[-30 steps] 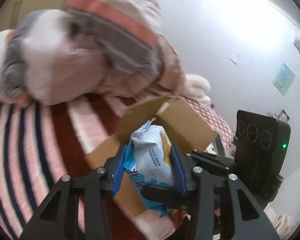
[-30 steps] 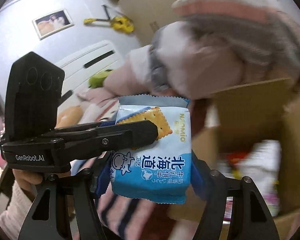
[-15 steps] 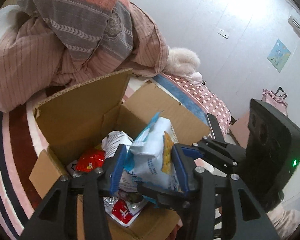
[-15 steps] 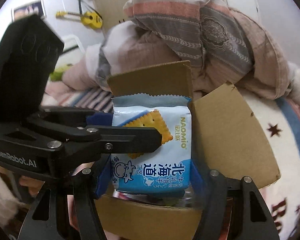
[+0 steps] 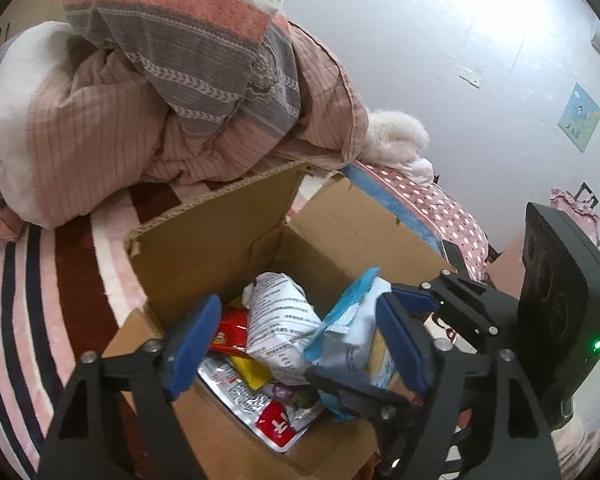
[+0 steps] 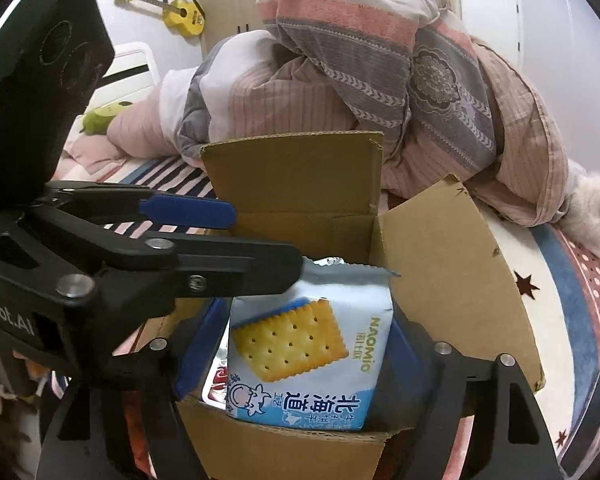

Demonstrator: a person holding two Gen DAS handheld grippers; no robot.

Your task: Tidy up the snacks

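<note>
Cracker packet (image 6: 306,354) sits upright inside the cardboard box (image 6: 452,264), its lower edge hidden by the near wall, pinched between the right gripper (image 6: 306,356) jaws. The left gripper (image 5: 296,344) hangs spread wide above, touching nothing; other snack packs (image 5: 278,320) lie half buried, flaps standing open

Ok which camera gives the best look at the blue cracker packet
The right wrist view: the cracker packet faces the lens, its printed front readable, held in the right claw over the cardboard box. The left wrist view shows only its crumpled edge.
</note>
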